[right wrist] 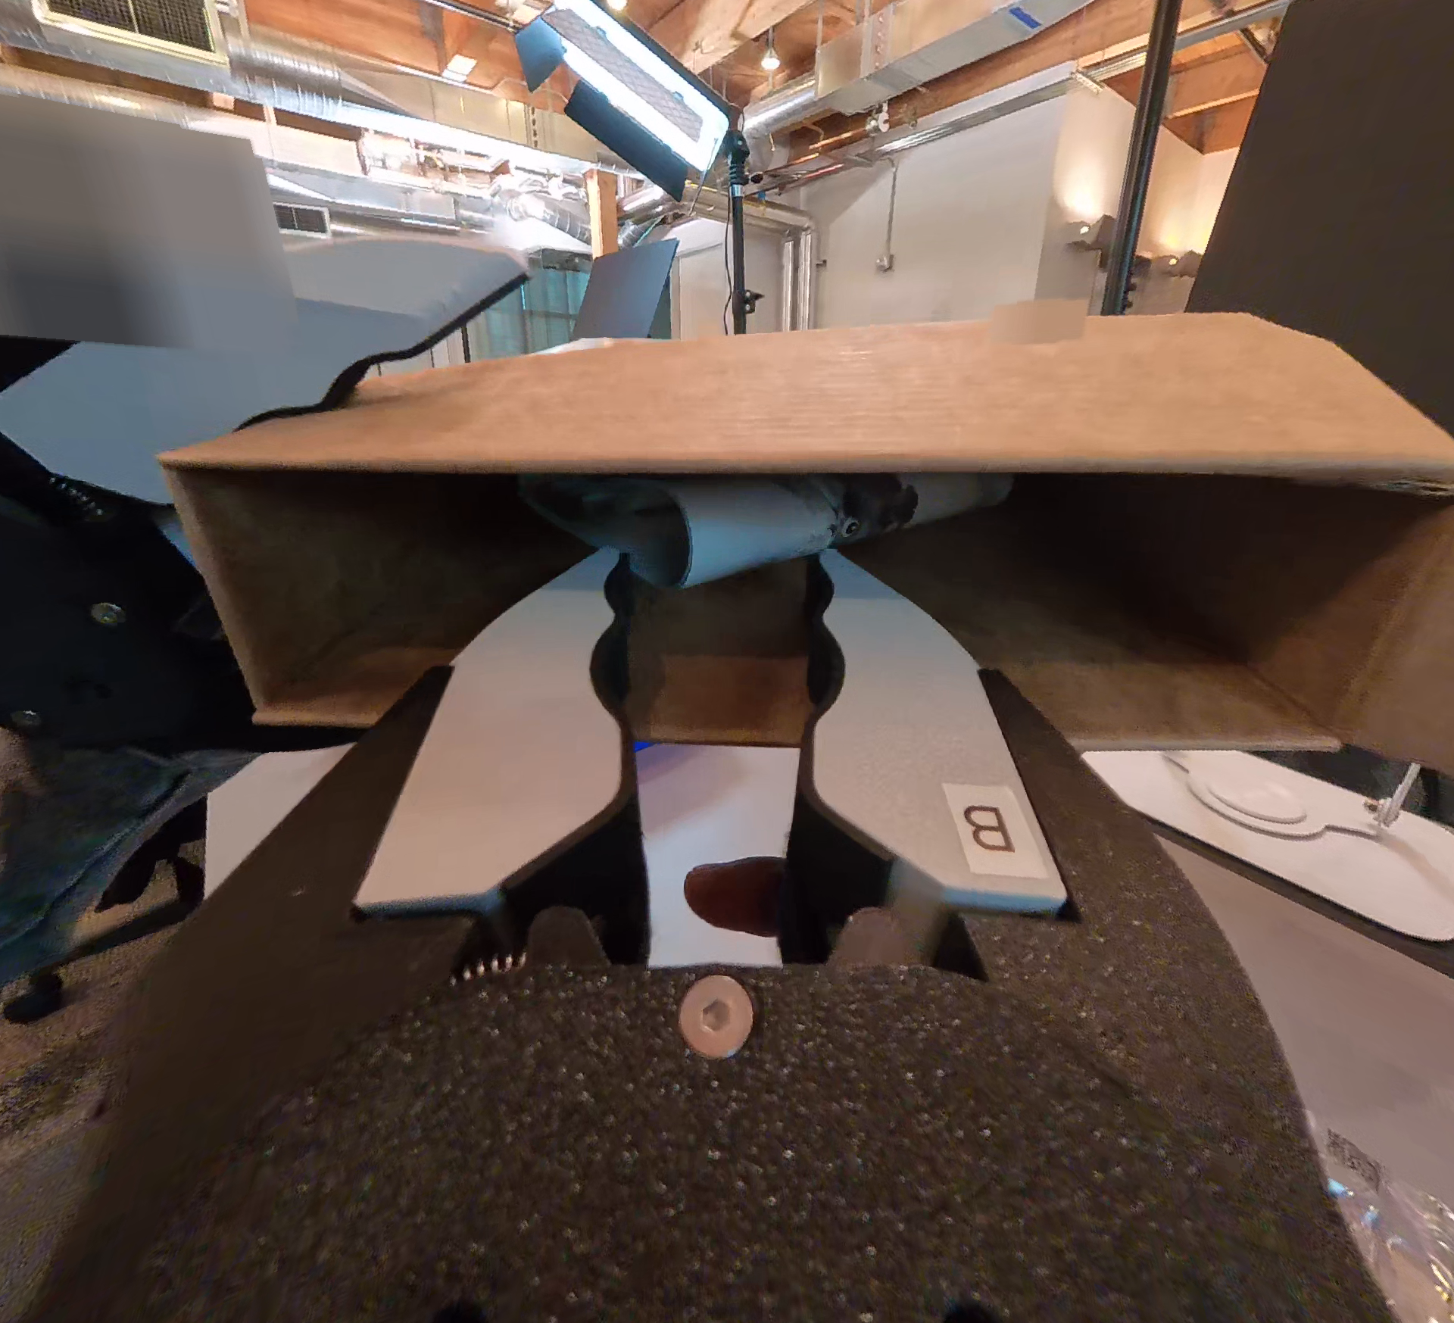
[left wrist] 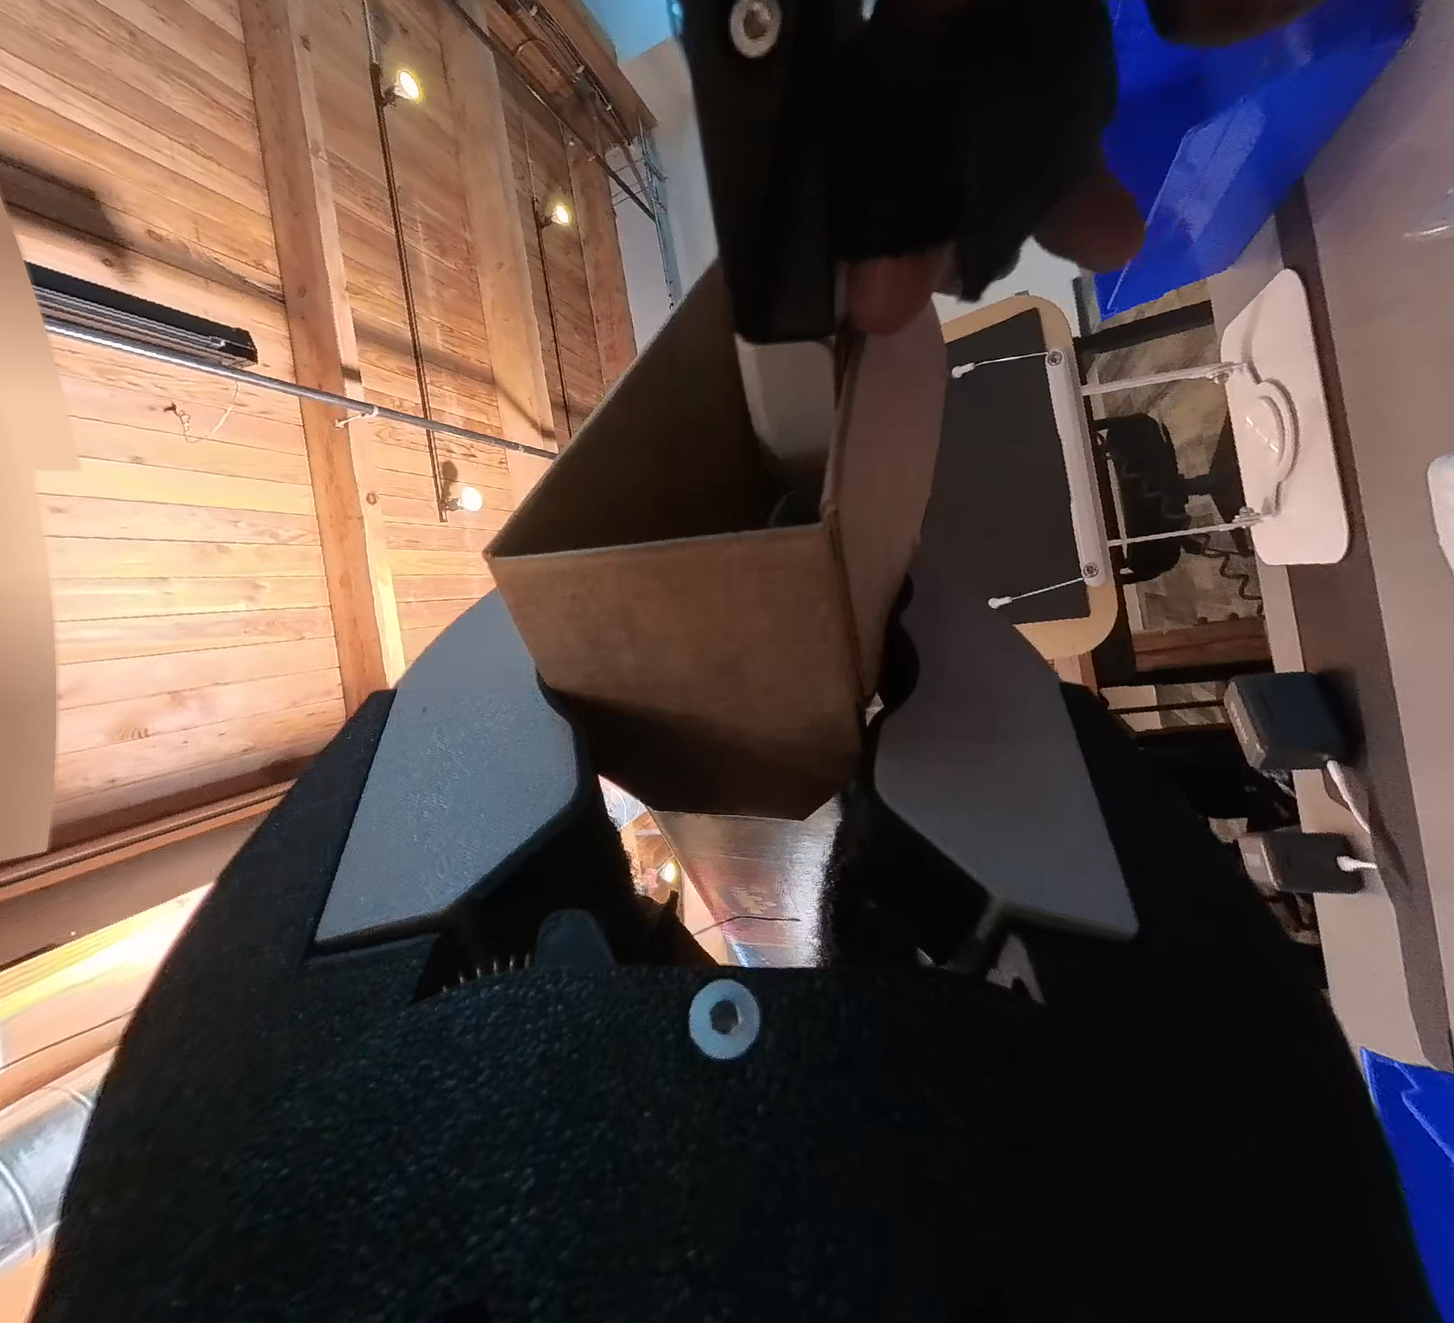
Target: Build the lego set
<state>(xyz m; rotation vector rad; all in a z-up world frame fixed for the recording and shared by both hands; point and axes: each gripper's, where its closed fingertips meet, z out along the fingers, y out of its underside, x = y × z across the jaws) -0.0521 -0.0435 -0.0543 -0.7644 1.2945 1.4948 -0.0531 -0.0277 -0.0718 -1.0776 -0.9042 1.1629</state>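
We see two hand-held grippers sharing one open brown cardboard box (left wrist: 677,624), lifted clear of the white worktop (right wrist: 1227,986).

The left hand-held gripper (left wrist: 861,664) has the box's corner between its fingers (left wrist: 464,758): the short end wall lies across the left finger and one long side wall runs up through the narrow slot beside the right finger. The fingers look closed on that wall, though the pads' contact sits in shadow, so we cannot tell for sure. At the far end of the box, the right hand-held gripper (left wrist: 795,309) comes in from above, its black body held by a gloved hand (left wrist: 968,184).

From the right wrist view, the right hand-held gripper (right wrist: 720,644) stands part-way spread, reaching into the box's open side. A roll of grey-white material (right wrist: 755,530) lies against the upper wall just past the fingertips; whether the fingertips touch it we cannot tell. The strip of cardboard between the fingers fills the gap, yet we cannot tell if the pads press on it. The left hand-held gripper shows at the box's left end.

Under the box, near the right edge of the worktop, rests a white moulded tray (right wrist: 1290,837). A studio light panel (right wrist: 629,81) stands on a stand behind, under a timber ceiling (left wrist: 173,341).
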